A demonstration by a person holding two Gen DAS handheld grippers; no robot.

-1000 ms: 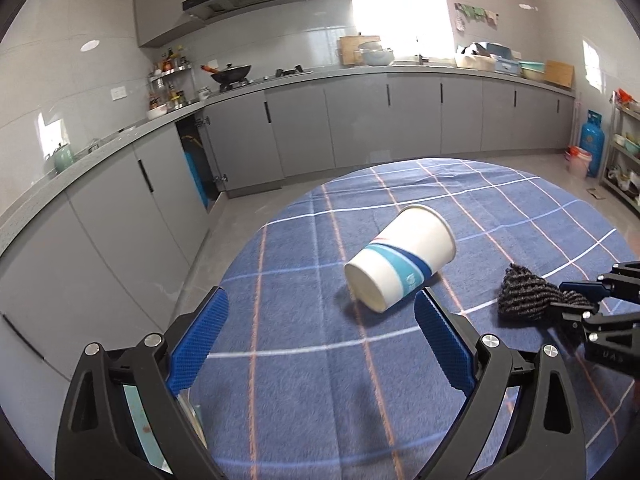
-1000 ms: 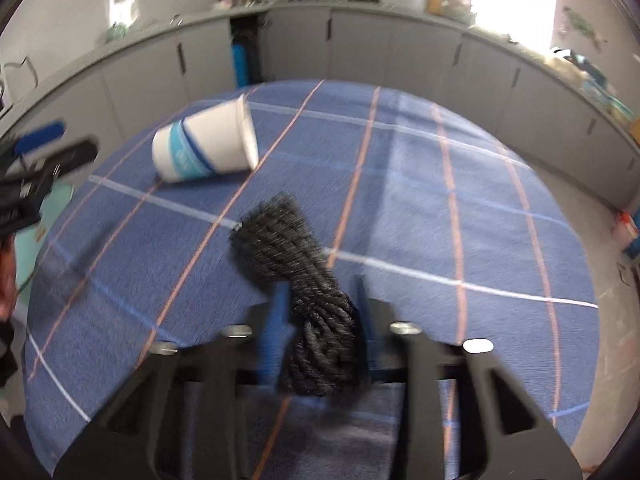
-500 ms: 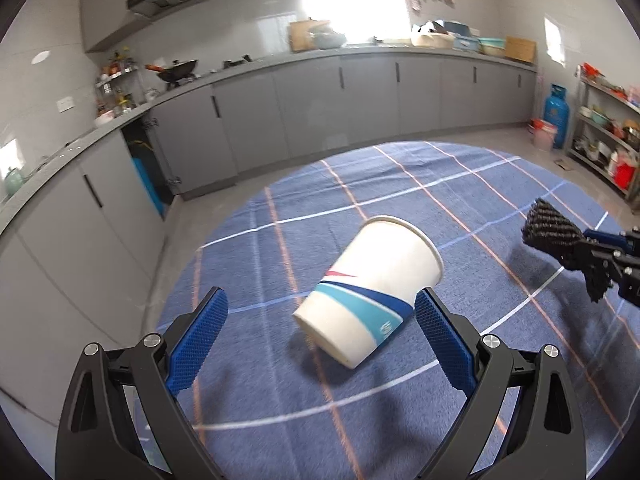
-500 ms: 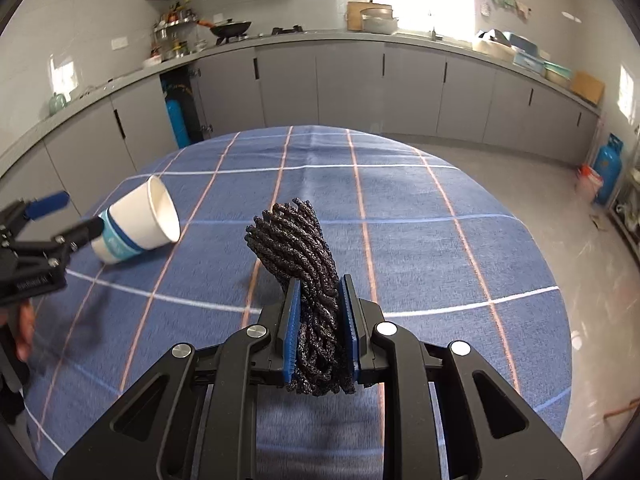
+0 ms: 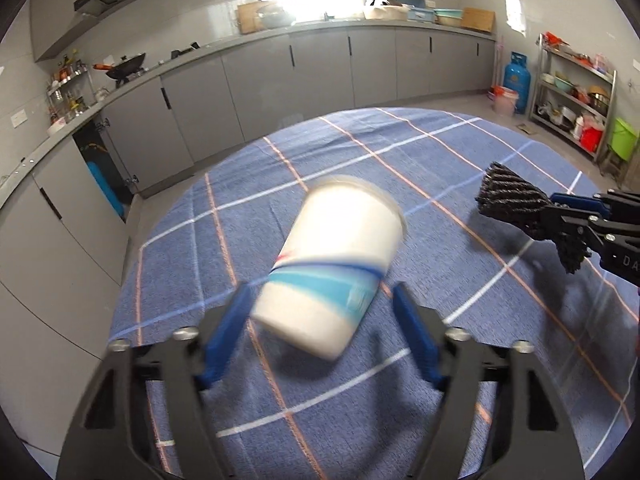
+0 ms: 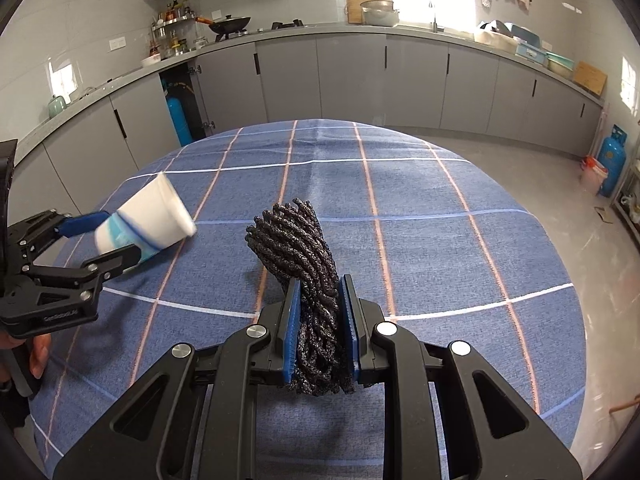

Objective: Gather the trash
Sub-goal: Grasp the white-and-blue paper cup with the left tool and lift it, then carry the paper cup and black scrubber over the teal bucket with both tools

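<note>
Two things matter: right claw [image 6: 320, 320] pinches the black rope bundle [image 6: 300, 244]; left claw [image 5: 320, 320], spread, straddles the paper cup [image 5: 336, 264], low centre. No bin shows.

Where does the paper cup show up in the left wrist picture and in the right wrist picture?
Left wrist: the paper cup lies on its side at centre, blurred, between the left gripper fingers.
Right wrist: the cup is at the left edge, held between that same gripper's fingers.
Shared landmark: the black rope bundle in the right gripper, right of the cup in both.
</note>
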